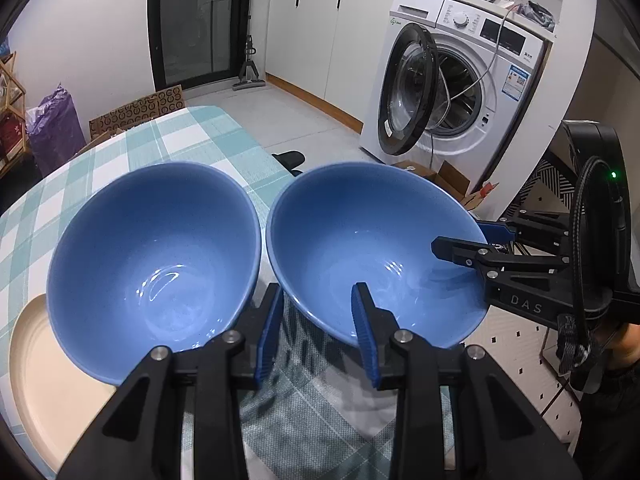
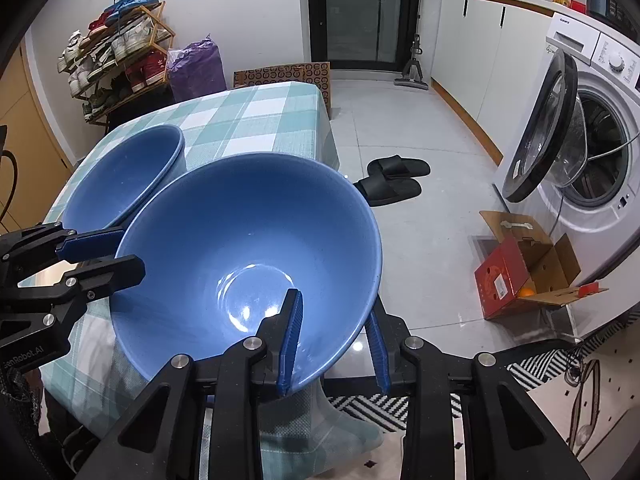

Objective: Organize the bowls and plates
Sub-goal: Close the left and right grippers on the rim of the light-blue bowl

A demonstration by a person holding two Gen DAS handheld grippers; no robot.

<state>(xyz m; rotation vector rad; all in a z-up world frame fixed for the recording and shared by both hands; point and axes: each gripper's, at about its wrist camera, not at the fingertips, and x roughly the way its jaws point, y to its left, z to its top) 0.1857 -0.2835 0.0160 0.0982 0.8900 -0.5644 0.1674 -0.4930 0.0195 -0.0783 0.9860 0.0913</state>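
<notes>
we have both tools on one bowl. in the left wrist view the gripped bowl fills the right centre of the frame, open side up, at the near edge of the table with its checked cloth. the left gripper straddles the bowl's lower-left wall: one blue pad sits inside the bowl and the other outside, pinched on the wall. the right gripper is clamped the same way on the opposite side. in its own view the inner pad lies against the blue interior and the outer pad is partly hidden behind the wall. so the bowl lies between our two hands, held at two facing points of its rim.

the relation that matters is sideways. the second bowl stands just beside the gripped one, to the left in the left wrist view, with the rims almost meeting. our left tool's outer finger sits in the narrow gap between them, so the left hand is the nearer one.

a cream plate shows at the lower left, partly behind the second bowl. we cannot tell whether that bowl rests on it.

we judge the next move to be a lift, then a shift left to nest the bowls. being round, the bowl has no long axis, but it must rise level and clear the neighbour's rim first.
</notes>
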